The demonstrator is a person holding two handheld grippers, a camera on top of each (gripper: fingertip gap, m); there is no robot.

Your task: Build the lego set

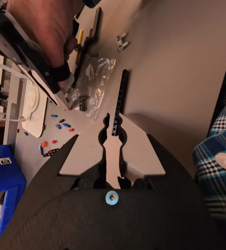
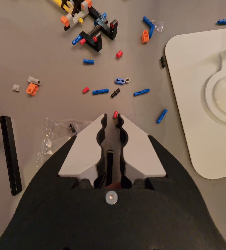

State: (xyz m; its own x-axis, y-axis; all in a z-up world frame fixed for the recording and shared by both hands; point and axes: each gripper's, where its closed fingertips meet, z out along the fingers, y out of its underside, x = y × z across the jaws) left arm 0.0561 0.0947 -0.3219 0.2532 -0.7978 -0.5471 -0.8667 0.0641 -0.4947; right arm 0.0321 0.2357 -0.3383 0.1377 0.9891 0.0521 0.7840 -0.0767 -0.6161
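Note:
In the left wrist view a long black beam [image 1: 121, 94] lies on the grey table [image 1: 170, 67]. Its near end sits between the fingers of my left gripper [image 1: 114, 115], close to the right finger with a gap on the left; the jaws are slightly apart. My right gripper [image 2: 112, 115] is slightly open, low over the table [image 2: 55, 102], with a small red pin [image 2: 115, 114] between its fingertips, against the right one. A thin black bar [image 2: 109, 166] shows deeper in its gap; I cannot tell if it is held. The right gripper also shows in the left wrist view [image 1: 67, 106], held by a hand [image 1: 44, 33].
A partly built black, yellow and orange assembly [image 2: 93, 31] lies at the far side. Blue pins [image 2: 100, 91], red pins [image 2: 85, 89], a black pin [image 2: 115, 92] and orange connectors [image 2: 32, 89] are scattered. A clear bag [image 2: 51, 138], a white board [image 2: 199, 121], a blue bin [image 1: 2, 175] and a grey connector [image 1: 121, 42] are nearby. Across from one pair of fingers to the other is roughly 15 cm. The thin black bar [image 2: 109, 166] sits 7 cm or so from the ends of my right fingers.

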